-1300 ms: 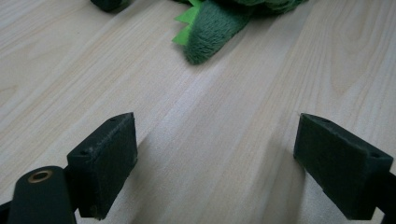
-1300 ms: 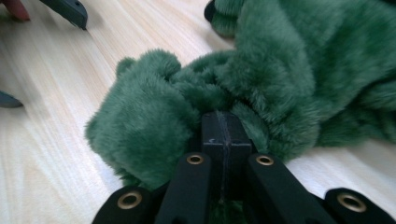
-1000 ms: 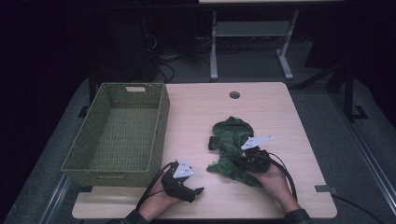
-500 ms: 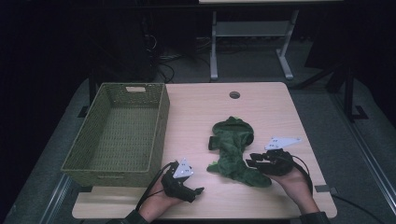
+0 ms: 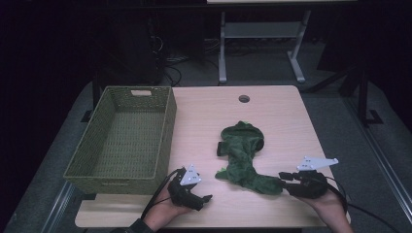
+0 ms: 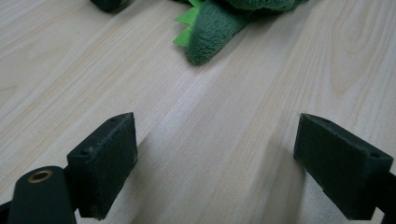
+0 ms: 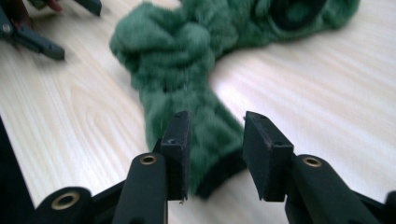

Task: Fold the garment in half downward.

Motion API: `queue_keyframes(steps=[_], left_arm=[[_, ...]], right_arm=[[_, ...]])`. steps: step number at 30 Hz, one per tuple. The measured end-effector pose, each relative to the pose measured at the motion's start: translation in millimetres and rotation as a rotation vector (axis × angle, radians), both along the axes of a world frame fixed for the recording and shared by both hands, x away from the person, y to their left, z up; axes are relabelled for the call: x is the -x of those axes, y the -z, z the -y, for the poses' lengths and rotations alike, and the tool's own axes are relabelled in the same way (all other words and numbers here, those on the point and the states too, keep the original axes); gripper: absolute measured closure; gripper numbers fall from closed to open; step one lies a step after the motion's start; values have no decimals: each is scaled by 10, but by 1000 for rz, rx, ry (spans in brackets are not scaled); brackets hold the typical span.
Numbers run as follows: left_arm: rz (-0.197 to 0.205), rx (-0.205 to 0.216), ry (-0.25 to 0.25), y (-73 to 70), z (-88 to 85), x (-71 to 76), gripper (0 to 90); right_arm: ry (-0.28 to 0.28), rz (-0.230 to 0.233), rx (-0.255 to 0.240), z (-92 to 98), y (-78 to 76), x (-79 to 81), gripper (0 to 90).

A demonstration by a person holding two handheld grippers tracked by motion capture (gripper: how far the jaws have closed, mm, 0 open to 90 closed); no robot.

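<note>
The right hand-held gripper (image 7: 212, 156) has just been opening, its jaws now spread around the green plush garment's (image 5: 245, 155) blurred end at lower centre. At lower left, the left hand-held gripper (image 6: 215, 161) gapes over bare counter (image 5: 204, 116), the garment cut off by its view's top edge.

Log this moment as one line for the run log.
left claw: open, over bare table | right claw: just opened, green plush toy end between pads | basket: nothing inside
</note>
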State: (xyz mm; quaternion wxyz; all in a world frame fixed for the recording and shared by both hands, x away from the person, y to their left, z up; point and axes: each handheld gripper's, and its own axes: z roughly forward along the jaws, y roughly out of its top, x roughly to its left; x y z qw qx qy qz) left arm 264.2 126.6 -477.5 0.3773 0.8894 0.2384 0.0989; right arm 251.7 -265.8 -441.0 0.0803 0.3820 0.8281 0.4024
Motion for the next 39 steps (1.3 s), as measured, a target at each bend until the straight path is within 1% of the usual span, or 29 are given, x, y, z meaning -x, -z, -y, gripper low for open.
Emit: queue_keyframes(steps=[5, 9, 13, 16, 18, 20, 21, 23, 24, 28, 29, 30, 32, 33, 34, 37, 39], left_arm=[[0, 0, 0, 0, 0, 0, 125], [0, 0, 0, 0, 0, 0, 125], [-1, 0, 1, 0, 0, 0, 125], [-1, 1, 1, 0, 1, -1, 124], [-2, 0, 1, 0, 2, -2, 124], [-2, 0, 1, 0, 4, -3, 124], [-2, 0, 2, 0, 4, -4, 124], [-2, 0, 2, 0, 5, -4, 124], [-2, 0, 2, 0, 5, -4, 124], [-1, -1, 1, 0, 7, -5, 124], [-1, -1, 1, 0, 7, -5, 124], [-1, -1, 1, 0, 7, -5, 124], [-1, -1, 1, 0, 7, -5, 124], [-1, -1, 1, 0, 7, -5, 124], [-1, -1, 1, 0, 7, -5, 124], [-1, -1, 1, 0, 7, -5, 124], [-1, -2, 1, -1, 7, -5, 124]], right_arm=[[11, -15, 17, 111, 57, 116, 608], [13, -36, 23, 160, 107, 180, 606], [3, -66, 32, 154, 164, 211, 605], [-12, -77, 34, 124, 188, 209, 604], [-20, -76, 33, 107, 198, 199, 608], [-21, -92, 32, 79, 210, 197, 623], [-23, -98, 34, 69, 214, 191, 648], [-34, -107, 23, 57, 223, 175, 679], [-34, -104, 24, 51, 226, 169, 698], [-34, -129, 14, 30, 234, 144, 803], [-40, -122, 19, 38, 249, 134, 825], [-36, -133, 17, 39, 242, 136, 832], [-31, -129, 17, 59, 231, 137, 837], [-32, -118, 18, 80, 226, 134, 837], [-20, -118, 16, 100, 210, 138, 837], [3, -87, 22, 195, 177, 131, 840], [24, -76, 23, 258, 155, 129, 841]])
